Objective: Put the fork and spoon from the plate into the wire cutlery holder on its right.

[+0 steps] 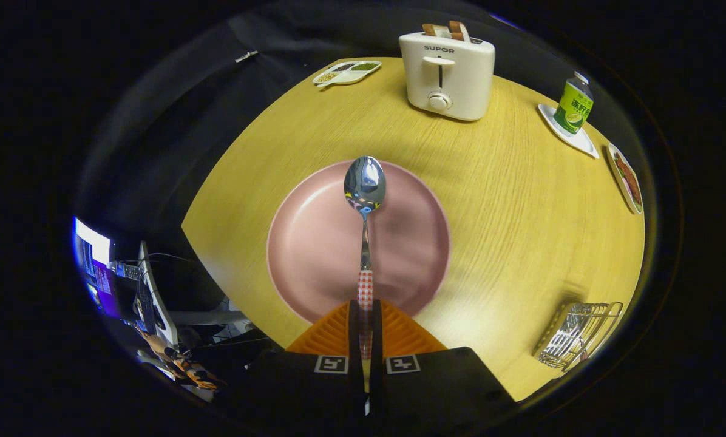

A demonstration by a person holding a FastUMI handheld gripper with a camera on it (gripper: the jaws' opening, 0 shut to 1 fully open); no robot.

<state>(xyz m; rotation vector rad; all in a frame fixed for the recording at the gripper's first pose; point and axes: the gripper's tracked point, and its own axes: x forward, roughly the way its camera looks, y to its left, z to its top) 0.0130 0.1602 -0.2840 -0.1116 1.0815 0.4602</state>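
Spoon [365, 182] in tongs [365, 315]; holder [575, 343] rightward.

The claw [365, 325] is clamped on the checked handle of the spoon [365, 182], both orange fingers [332, 332] pressing it. The spoon points to twelve o'clock, its bowl above the pink plate [314, 243] on the yellow worktop [508, 206]. The wire cutlery holder [575, 334] stands at four o'clock, well apart. A white toaster [447, 76] sits at one o'clock.

Steel spoon [365, 182] – red-checked handle – points forward over the pink plate [314, 243]; wire holder [575, 343] stands right.
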